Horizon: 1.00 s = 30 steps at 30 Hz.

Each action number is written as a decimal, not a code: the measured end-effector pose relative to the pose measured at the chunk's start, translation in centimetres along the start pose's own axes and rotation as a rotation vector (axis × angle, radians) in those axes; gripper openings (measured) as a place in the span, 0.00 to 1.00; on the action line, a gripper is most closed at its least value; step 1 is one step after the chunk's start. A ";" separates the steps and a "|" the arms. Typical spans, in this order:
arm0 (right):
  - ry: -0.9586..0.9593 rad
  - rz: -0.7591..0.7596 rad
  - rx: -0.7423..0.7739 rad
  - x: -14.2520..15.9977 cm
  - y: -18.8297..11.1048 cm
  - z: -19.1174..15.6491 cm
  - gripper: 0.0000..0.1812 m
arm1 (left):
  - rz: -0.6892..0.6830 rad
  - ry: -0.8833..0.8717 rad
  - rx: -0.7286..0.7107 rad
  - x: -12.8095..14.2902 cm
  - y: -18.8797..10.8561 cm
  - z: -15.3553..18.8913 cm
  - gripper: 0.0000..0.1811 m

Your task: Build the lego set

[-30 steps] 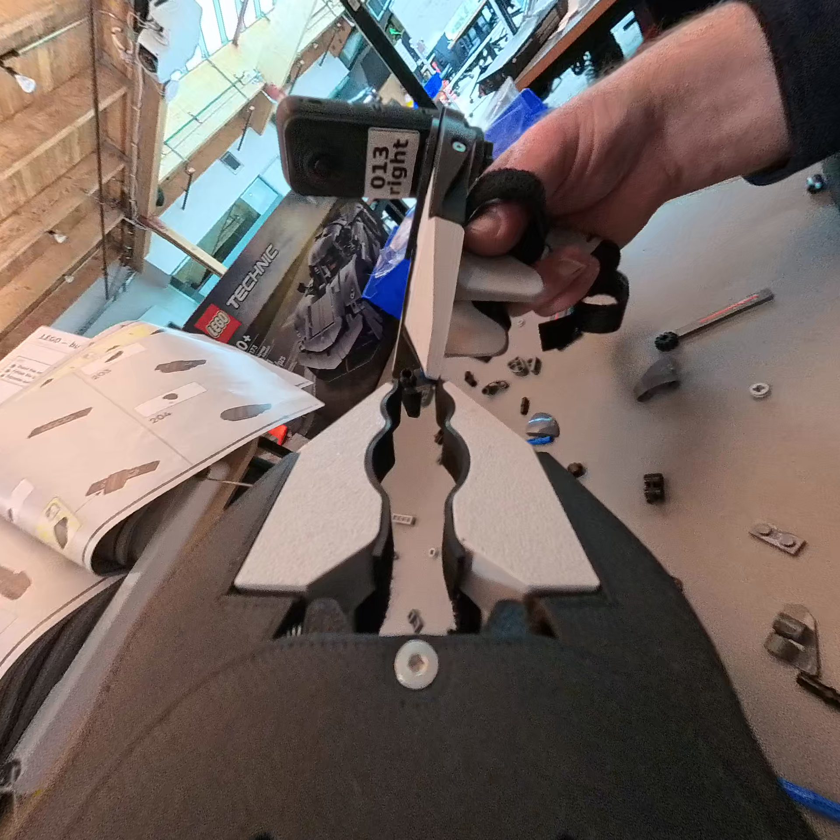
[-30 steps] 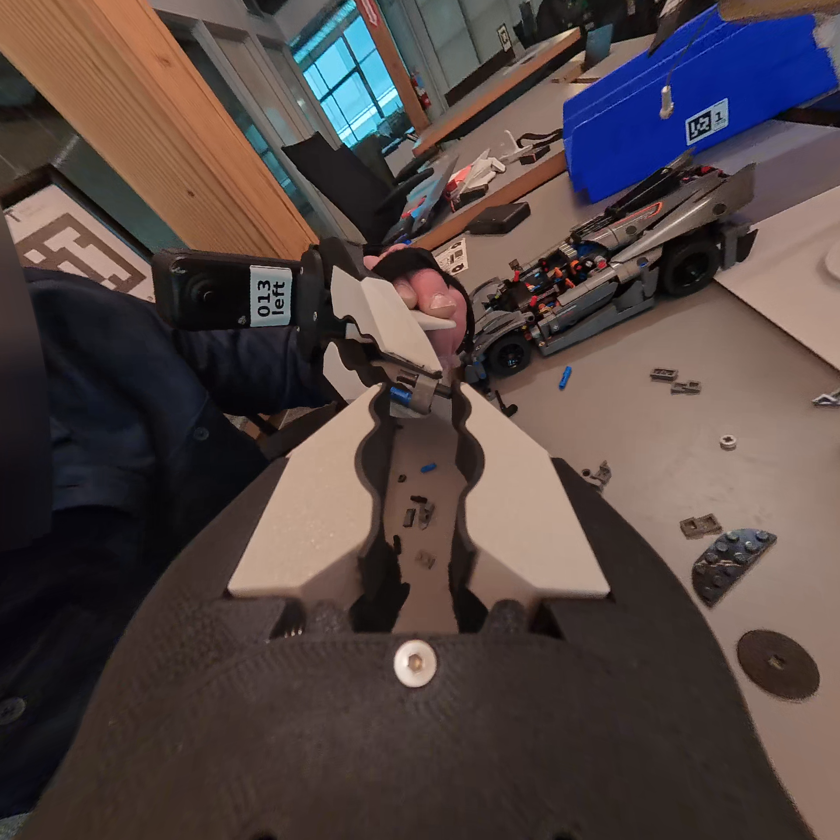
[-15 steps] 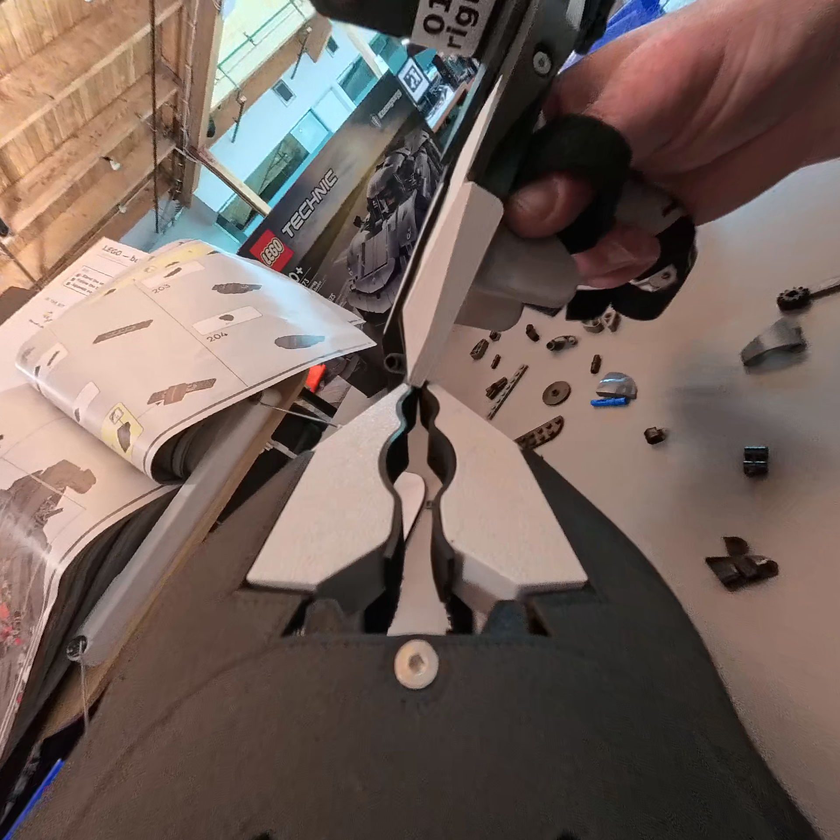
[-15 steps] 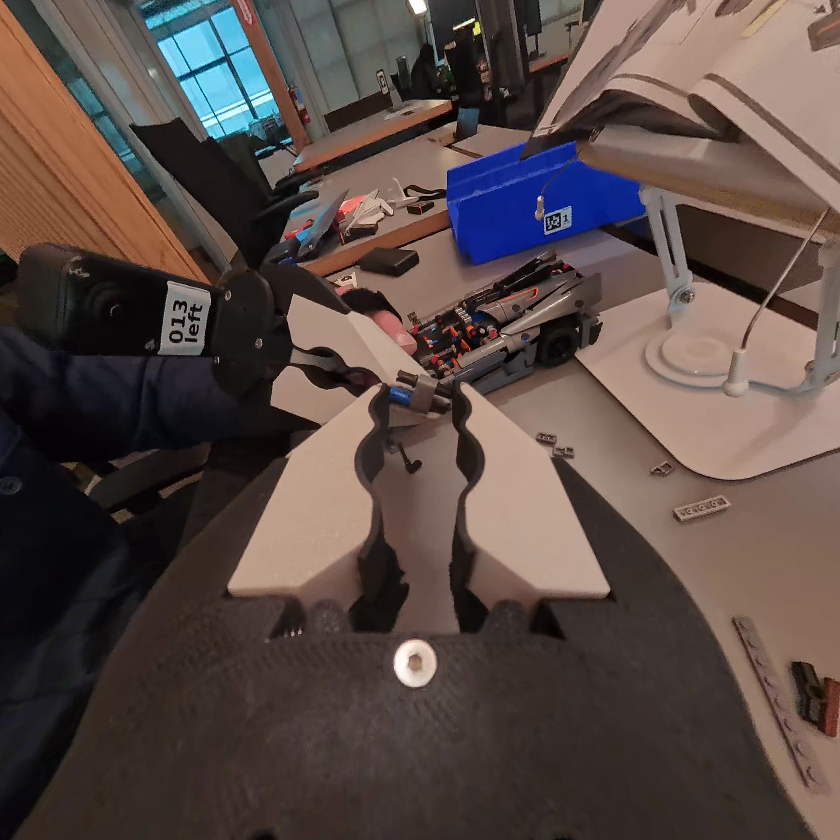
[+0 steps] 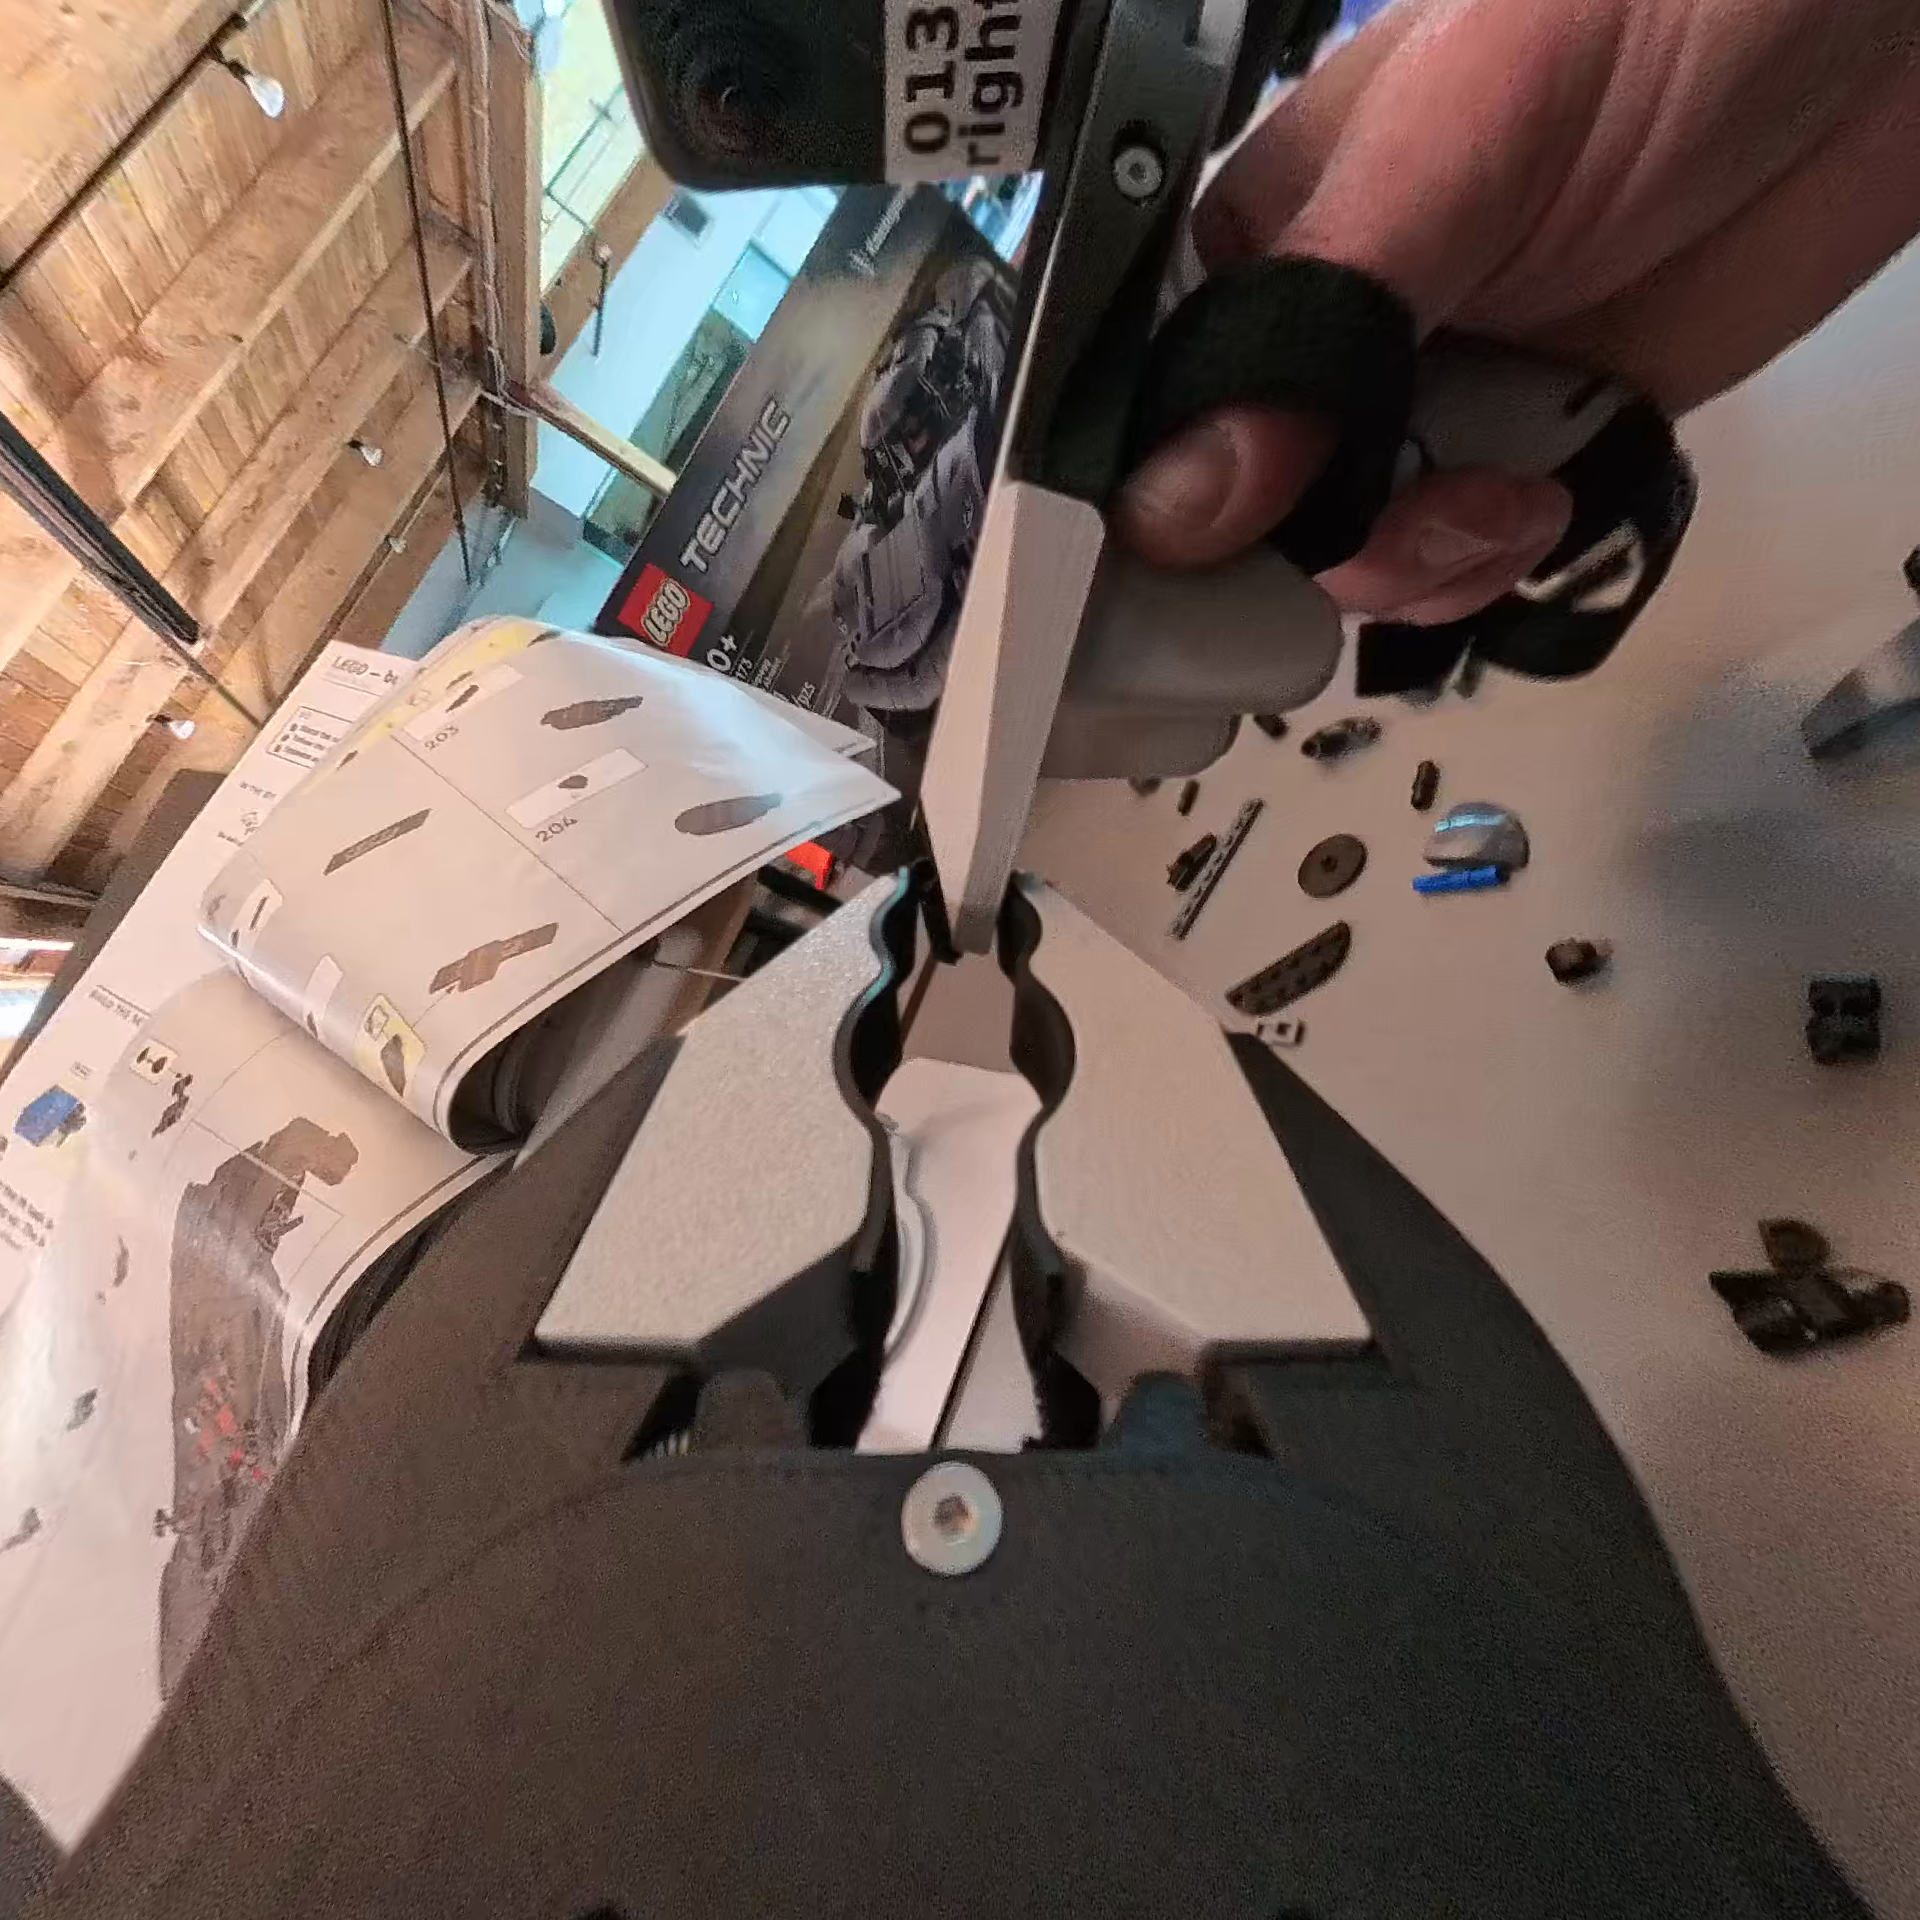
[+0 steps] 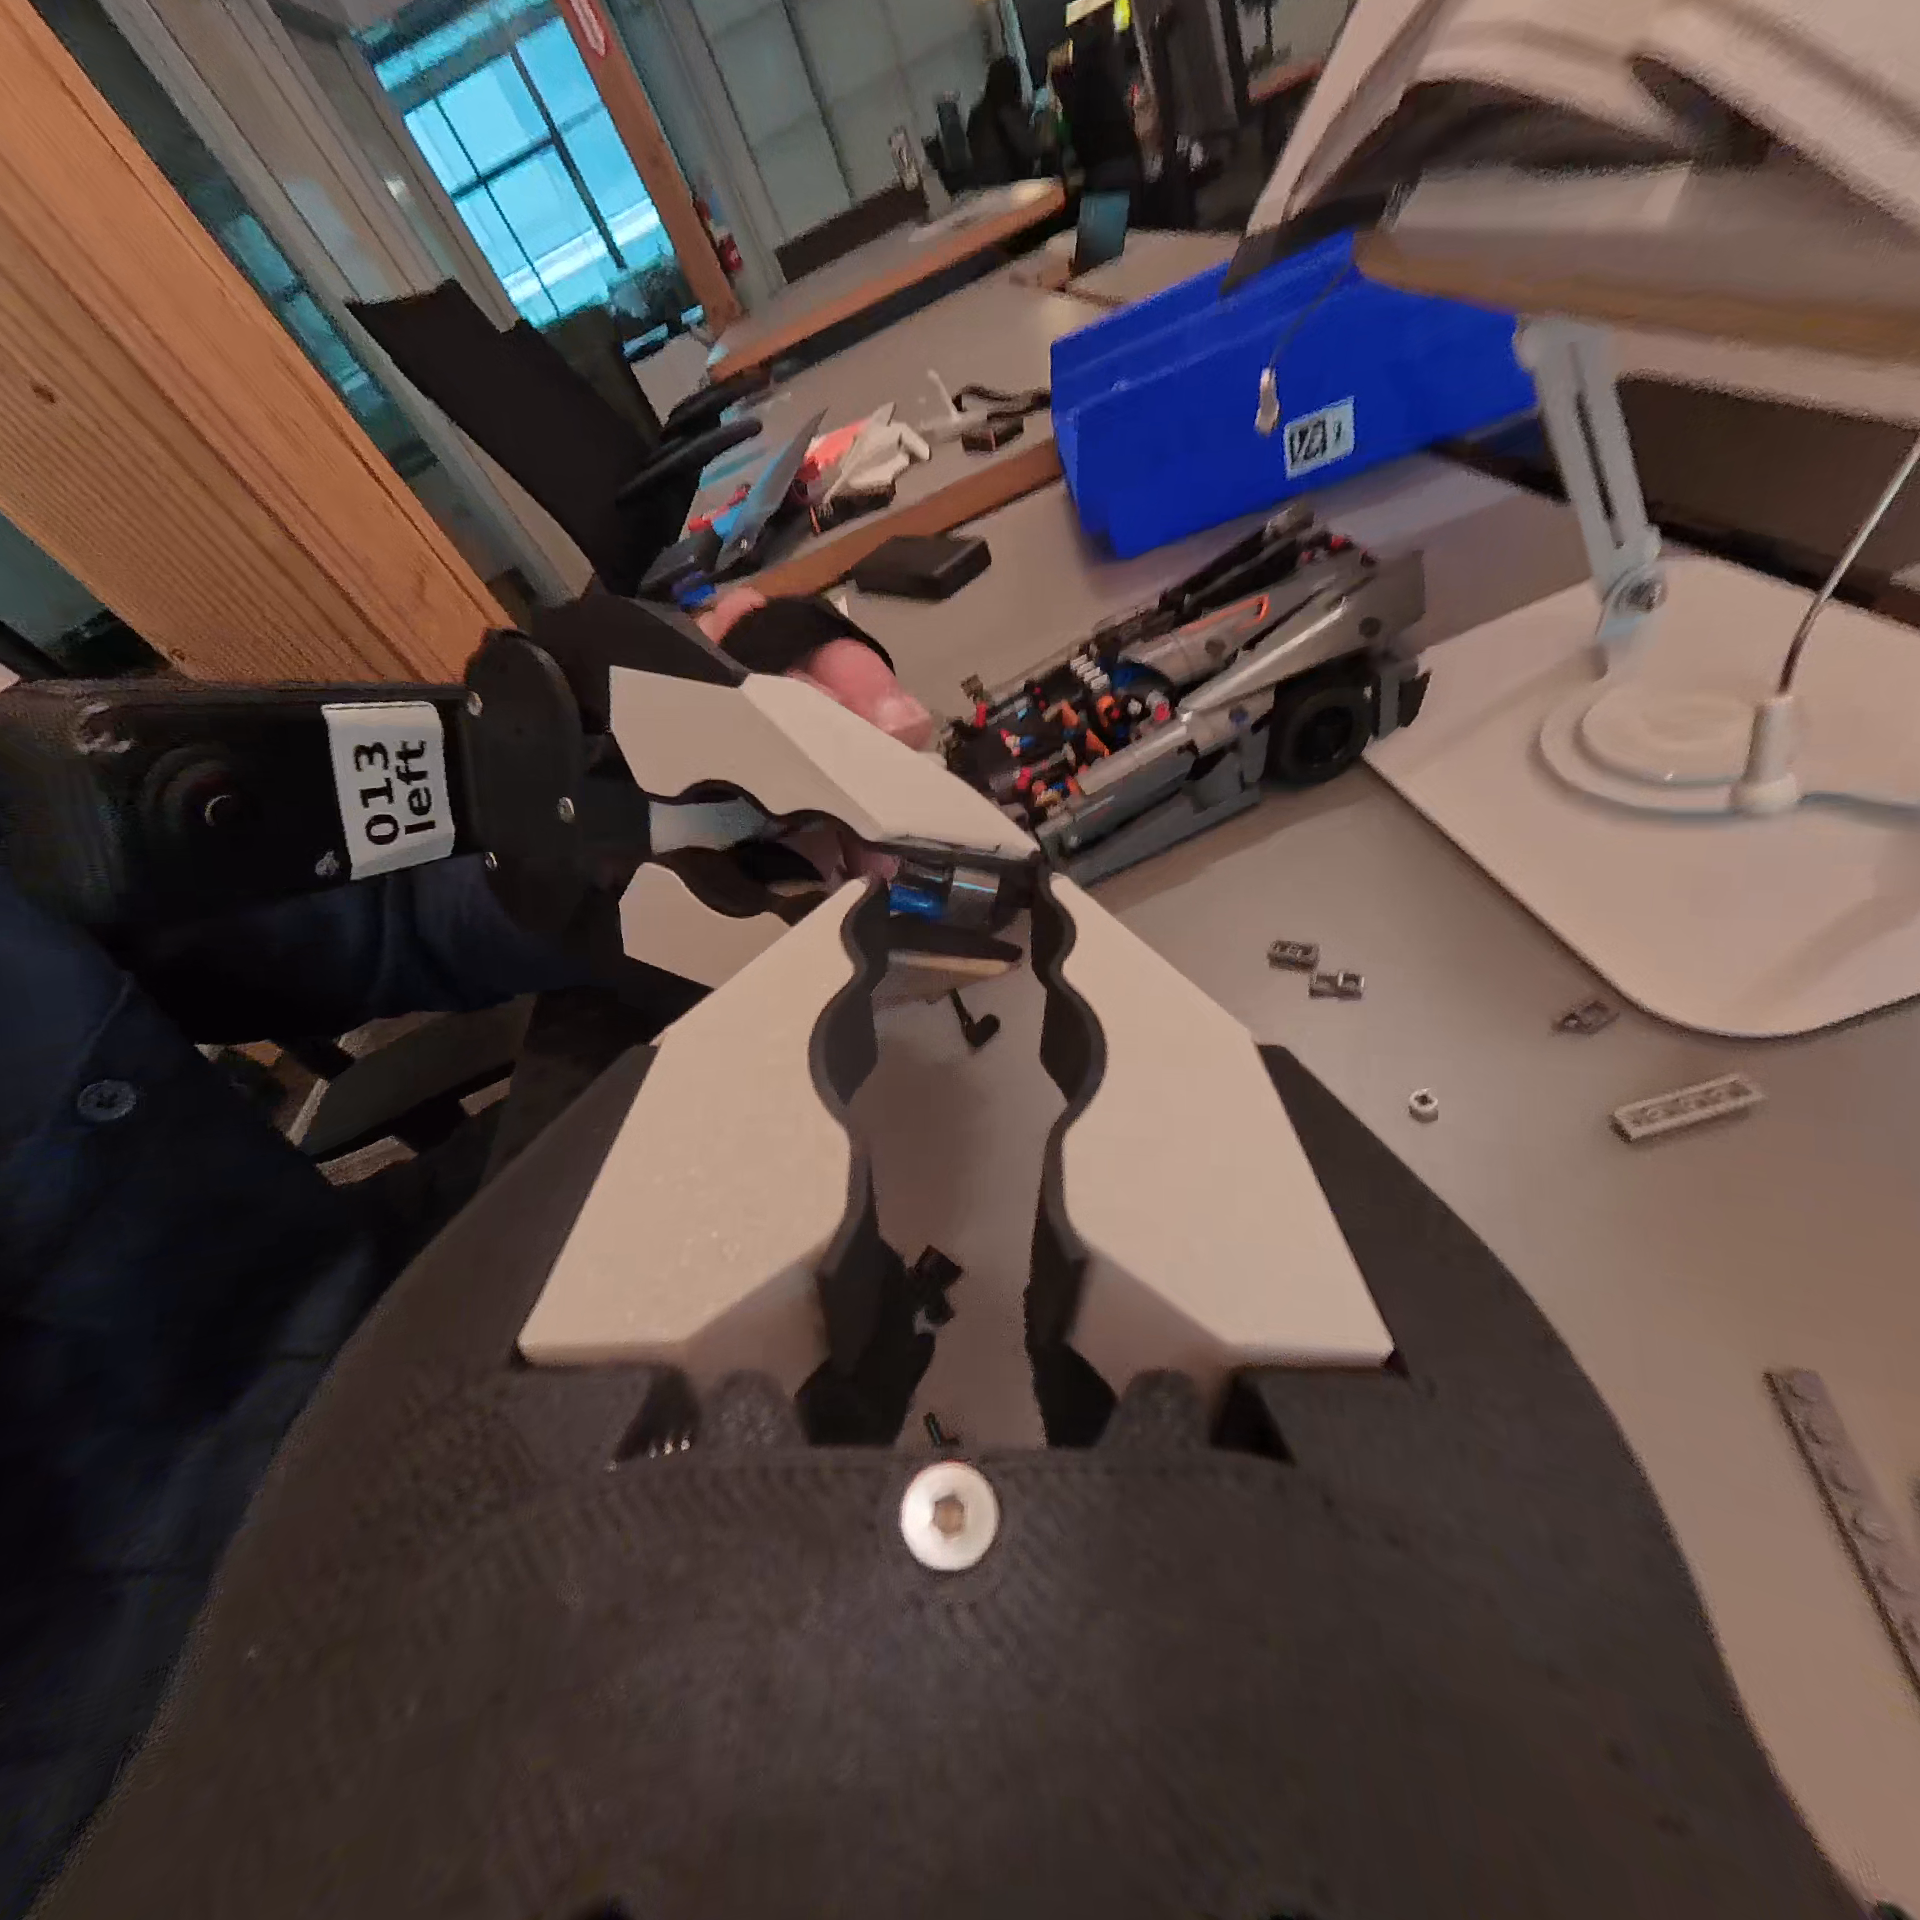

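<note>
Left gripper (image 6: 951, 883) clamped on a small grey-and-blue lego piece (image 6: 940, 891), right gripper (image 6: 948, 920) tips closed around that same piece, both held above the table (image 6: 1455, 1195), just this side of the half-built car (image 6: 1174, 691)

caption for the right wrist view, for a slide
Both grippers meet tip to tip over a small grey and blue piece above the table, half-built lego car behind.
</note>
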State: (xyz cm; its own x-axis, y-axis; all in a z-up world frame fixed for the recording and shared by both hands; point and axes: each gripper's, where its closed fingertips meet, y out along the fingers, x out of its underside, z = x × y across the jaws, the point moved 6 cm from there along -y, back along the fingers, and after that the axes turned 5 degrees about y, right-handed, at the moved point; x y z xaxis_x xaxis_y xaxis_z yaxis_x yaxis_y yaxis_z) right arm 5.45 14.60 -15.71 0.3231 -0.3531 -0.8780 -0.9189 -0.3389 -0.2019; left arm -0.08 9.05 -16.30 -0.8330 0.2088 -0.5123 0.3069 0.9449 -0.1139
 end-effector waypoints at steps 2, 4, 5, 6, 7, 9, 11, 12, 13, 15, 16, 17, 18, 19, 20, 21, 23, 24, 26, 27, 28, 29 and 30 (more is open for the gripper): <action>0.018 -0.010 -0.006 0.2 0.0 0.2 0.14 | -0.013 0.016 0.007 0.1 0.1 0.2 0.06; 0.016 -0.001 -0.021 0.1 -0.1 0.0 0.14 | 0.003 -0.007 0.015 -0.1 -0.1 0.1 0.06; 0.017 0.011 -0.033 0.0 -0.1 -0.1 0.14 | 0.014 -0.022 0.015 -0.2 -0.2 -0.1 0.06; 0.030 0.018 -0.048 0.0 -0.1 -0.2 0.14 | 0.022 -0.039 0.019 -0.2 -0.3 -0.2 0.06; 0.042 0.026 -0.069 0.0 -0.1 -0.2 0.14 | 0.035 -0.057 0.023 -0.2 -0.4 -0.2 0.06; 0.068 0.061 -0.119 -0.2 -0.3 -0.2 0.14 | 0.068 -0.105 0.044 -0.3 -0.6 -0.4 0.06; 0.118 0.110 -0.181 -0.5 -0.7 -0.1 0.14 | 0.103 -0.149 0.049 -0.4 -0.9 -0.7 0.06; 0.145 0.129 -0.213 -0.6 -1.0 0.0 0.13 | 0.125 -0.178 0.061 -0.5 -1.0 -0.9 0.06; 0.170 0.136 -0.246 -0.5 -1.1 0.1 0.13 | 0.149 -0.205 0.071 -0.6 -1.1 -1.0 0.06; 0.198 0.135 -0.305 -0.4 -1.1 0.1 0.13 | 0.182 -0.241 0.085 -0.7 -1.3 -1.2 0.06; 0.201 0.125 -0.322 -0.2 -0.9 0.1 0.13 | 0.196 -0.257 0.093 -0.8 -1.4 -1.2 0.06; 0.201 0.124 -0.338 -0.1 -0.9 0.2 0.13 | 0.206 -0.272 0.106 -0.8 -1.4 -1.1 0.06; 0.201 0.136 -0.364 -0.1 -0.9 0.2 0.12 | 0.212 -0.283 0.121 -0.8 -1.3 -1.0 0.06; 0.203 0.147 -0.392 -0.1 -0.9 0.0 0.11 | 0.220 -0.292 0.129 -0.9 -1.3 -1.0 0.06; 0.206 0.143 -0.419 -0.1 -0.9 -0.2 0.11 | 0.230 -0.299 0.137 -0.9 -1.3 -0.9 0.06; 0.204 0.134 -0.423 0.0 -0.8 -0.3 0.09 | 0.246 -0.310 0.147 -1.0 -1.4 -0.9 0.06; 0.190 0.130 -0.423 0.0 -0.8 -0.4 0.07 | 0.263 -0.329 0.159 -1.1 -1.5 -1.0 0.06; 0.187 0.126 -0.425 0.0 -0.8 -0.4 0.07 | 0.267 -0.333 0.161 -1.1 -1.5 -1.0 0.06; 0.171 0.124 -0.409 0.0 -0.9 -0.3 0.07 | 0.266 -0.348 0.164 -1.1 -1.4 -1.0 0.06; 0.160 0.123 -0.390 0.0 -0.9 -0.3 0.06 | 0.266 -0.349 0.166 -1.0 -1.3 -1.0 0.06; 0.156 0.115 -0.381 0.0 -0.9 -0.3 0.06 | 0.269 -0.342 0.171 -1.0 -1.3 -1.0 0.06; 0.159 0.105 -0.377 0.0 -0.9 -0.3 0.06 | 0.263 -0.325 0.170 -1.0 -1.3 -0.9 0.06; 0.167 0.096 -0.362 0.1 -0.9 -0.1 0.06 | 0.239 -0.296 0.162 -0.9 -1.2 -0.8 0.06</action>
State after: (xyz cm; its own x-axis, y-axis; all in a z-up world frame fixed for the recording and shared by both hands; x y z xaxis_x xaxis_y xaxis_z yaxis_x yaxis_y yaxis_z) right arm 6.31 14.74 -15.58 0.2996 -0.5243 -0.7971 -0.8171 -0.5723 0.0694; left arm -0.05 7.87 -15.00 -0.5685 0.3133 -0.7607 0.5633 0.8221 -0.0824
